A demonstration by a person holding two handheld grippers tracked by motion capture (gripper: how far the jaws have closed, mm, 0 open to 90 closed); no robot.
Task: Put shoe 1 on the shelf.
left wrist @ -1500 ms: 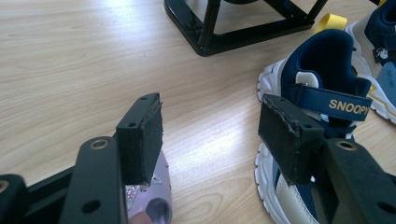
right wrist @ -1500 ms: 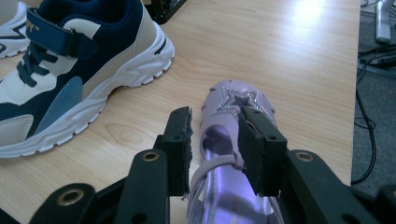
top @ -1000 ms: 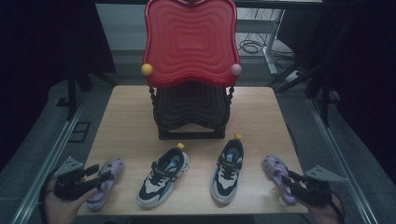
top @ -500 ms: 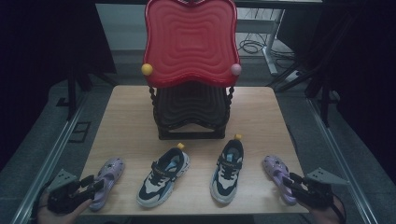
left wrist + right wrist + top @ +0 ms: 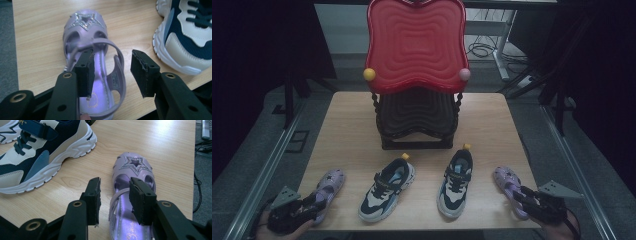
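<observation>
I'd close both half-open, empty grippers, left (image 5: 112,72) and right (image 5: 114,201), squarely on each purple sandal's (image 5: 96,62) (image 5: 132,182) side strap, probably nearer the heel.

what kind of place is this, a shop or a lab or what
Probably a lab or recording room, not a shop: one small wooden table in a dark room, cables on the floor behind it, and a staged row of shoes, with a purple sandal between open gripper jaws.

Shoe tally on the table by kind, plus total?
Purple star sandals: 2, left one between the left gripper's open jaws, right one at the right gripper.
Navy-and-white sneakers: 2, and.
Total: 4 shoes.
</observation>
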